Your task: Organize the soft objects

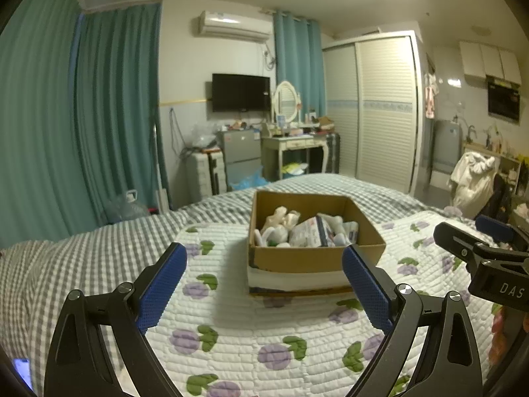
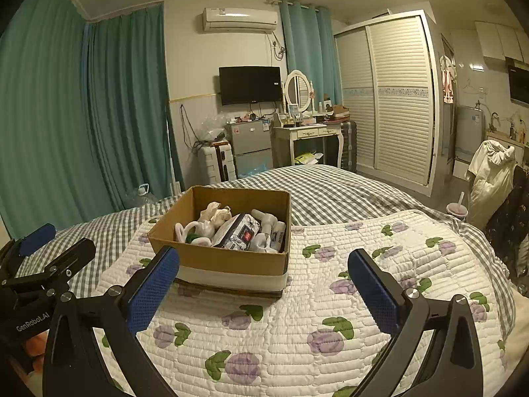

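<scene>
A cardboard box (image 1: 310, 258) stands on a white quilt with purple flowers (image 1: 231, 330) on the bed. It holds several soft white and cream items and a printed soft pack (image 1: 310, 233). The box (image 2: 228, 259) and the pack (image 2: 238, 233) also show in the right wrist view. My left gripper (image 1: 264, 284) is open and empty, just in front of the box. My right gripper (image 2: 264, 284) is open and empty, in front of the box and a little to its right. Each gripper shows at the edge of the other's view.
A grey checked bedspread (image 2: 330, 188) lies under the quilt (image 2: 330, 314). Beyond the bed are teal curtains (image 2: 49, 115), a small fridge (image 2: 251, 145), a dressing table (image 2: 307, 132) and a wardrobe (image 2: 396, 99). A cup with a straw (image 2: 458, 210) stands right of the bed.
</scene>
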### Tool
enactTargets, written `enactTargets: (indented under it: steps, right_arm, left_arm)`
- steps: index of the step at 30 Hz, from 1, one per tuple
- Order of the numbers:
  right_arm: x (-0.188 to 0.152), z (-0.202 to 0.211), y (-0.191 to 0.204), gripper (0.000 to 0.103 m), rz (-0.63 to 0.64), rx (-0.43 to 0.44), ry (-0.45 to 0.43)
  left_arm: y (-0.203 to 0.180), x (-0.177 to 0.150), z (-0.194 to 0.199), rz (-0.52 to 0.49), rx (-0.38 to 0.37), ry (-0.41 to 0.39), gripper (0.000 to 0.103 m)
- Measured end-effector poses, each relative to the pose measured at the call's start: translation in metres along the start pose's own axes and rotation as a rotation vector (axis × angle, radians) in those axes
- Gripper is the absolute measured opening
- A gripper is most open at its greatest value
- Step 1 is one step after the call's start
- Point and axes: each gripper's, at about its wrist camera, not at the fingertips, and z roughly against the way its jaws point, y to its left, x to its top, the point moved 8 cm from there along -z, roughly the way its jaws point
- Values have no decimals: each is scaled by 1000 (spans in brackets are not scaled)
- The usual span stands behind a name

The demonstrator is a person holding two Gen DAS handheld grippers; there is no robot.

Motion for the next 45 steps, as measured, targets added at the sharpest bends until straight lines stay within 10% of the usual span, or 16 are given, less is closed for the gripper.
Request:
enactTargets:
  steps: [45]
  right_arm:
    - [-4, -1, 0, 103, -1, 0, 8]
  left_arm:
    - [-2, -5, 3, 9, 6, 16, 97]
